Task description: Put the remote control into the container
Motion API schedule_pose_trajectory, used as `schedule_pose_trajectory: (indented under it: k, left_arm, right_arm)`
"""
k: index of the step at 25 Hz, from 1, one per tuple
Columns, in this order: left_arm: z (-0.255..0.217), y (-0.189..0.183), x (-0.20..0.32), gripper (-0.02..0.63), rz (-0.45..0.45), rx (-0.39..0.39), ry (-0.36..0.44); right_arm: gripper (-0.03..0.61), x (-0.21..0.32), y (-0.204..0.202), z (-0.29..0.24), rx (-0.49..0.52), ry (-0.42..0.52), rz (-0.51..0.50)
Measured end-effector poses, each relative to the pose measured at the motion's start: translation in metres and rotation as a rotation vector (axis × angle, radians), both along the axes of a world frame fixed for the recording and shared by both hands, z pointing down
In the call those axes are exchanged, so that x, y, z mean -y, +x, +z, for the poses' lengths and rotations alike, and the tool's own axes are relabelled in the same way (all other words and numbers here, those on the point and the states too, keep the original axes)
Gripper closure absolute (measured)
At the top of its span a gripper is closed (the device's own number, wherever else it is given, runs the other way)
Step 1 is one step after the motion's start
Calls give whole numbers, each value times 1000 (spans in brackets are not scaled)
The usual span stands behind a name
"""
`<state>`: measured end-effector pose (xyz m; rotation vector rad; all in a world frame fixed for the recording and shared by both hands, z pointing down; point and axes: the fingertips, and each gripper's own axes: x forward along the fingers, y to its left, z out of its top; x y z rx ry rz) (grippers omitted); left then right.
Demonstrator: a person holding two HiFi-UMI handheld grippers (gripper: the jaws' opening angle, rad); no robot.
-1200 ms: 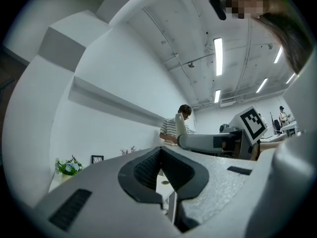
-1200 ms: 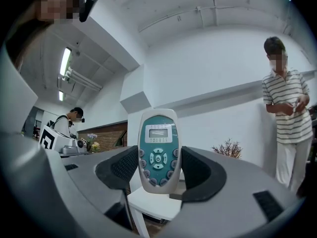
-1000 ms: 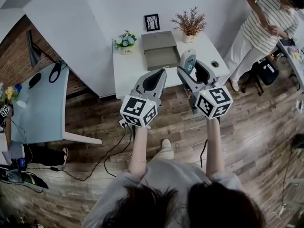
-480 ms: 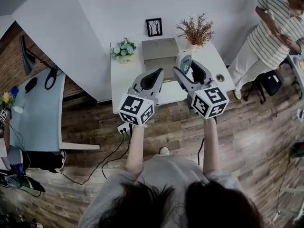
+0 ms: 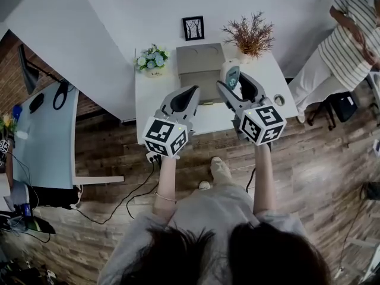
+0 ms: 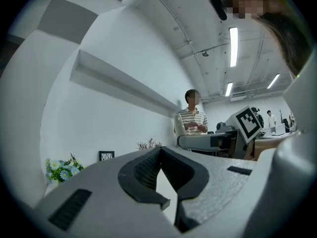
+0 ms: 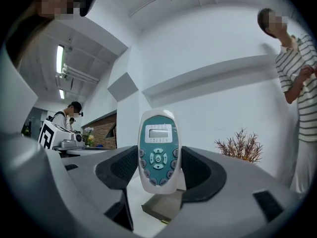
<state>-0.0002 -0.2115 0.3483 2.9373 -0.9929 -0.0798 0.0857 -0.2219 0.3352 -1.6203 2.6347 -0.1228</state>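
Note:
A white remote control point(image 5: 230, 76) with a teal face stands upright between the jaws of my right gripper point(image 5: 234, 85), which is shut on it. In the right gripper view the remote point(image 7: 158, 151) fills the middle, buttons facing the camera, and the grey open container point(image 7: 165, 208) lies below it. The container point(image 5: 199, 69) sits at the back of the white table point(image 5: 153, 95), its lid raised against the wall. The right gripper hovers over the container's right front corner. My left gripper point(image 5: 181, 100) hangs over the table's front, jaws together and holding nothing.
A blue flower pot point(image 5: 150, 60) stands left of the container, a dried plant point(image 5: 250, 35) in a white vase right of it, a small framed picture point(image 5: 193, 28) behind. A person in a striped shirt point(image 5: 351, 28) stands at the right. Cables point(image 5: 133, 192) run across the wooden floor.
Both grippers have moved forward from over the floor to over the table. The remote stays held in the right gripper and now sits close to the container.

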Motion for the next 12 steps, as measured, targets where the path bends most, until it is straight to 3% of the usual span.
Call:
schedule_pose_trajectory:
  k: [12]
  left_arm:
    - [20,19,73,610,-90,18,-48]
  right_arm:
    - [308,85,12,15,-69,-41,-152]
